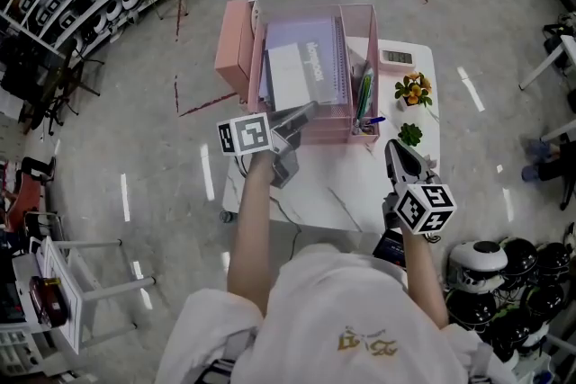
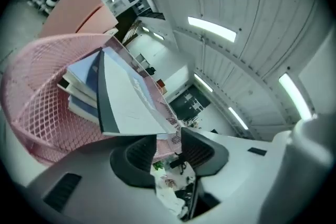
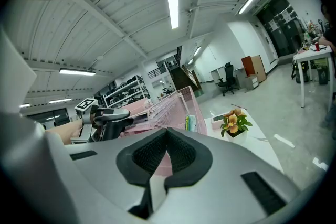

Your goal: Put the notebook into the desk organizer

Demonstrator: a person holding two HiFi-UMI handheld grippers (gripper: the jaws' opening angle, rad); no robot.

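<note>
Notebook (image 1: 290, 76), head view: a white cover is shown, leaning in the wide compartment of the pink mesh desk organizer (image 1: 328, 135), which is set at the far edge of the white table (image 1: 360, 184). A lilac spiral-bound book (image 1: 324, 45) is stacked behind it; its printed title is too small to be read. The notebook's near corner is met by the left gripper (image 1: 308, 110). The right gripper (image 1: 396, 150) is held well apart, near the table's right edge.

Left gripper view: the notebook (image 2: 131, 102) is shown white, with a dark grey band along one edge and no legible writing. Its lower corner is pinched at the tips of narrowly set jaws.

Right gripper view: the jaws are closed together, with nothing held between them.
</note>
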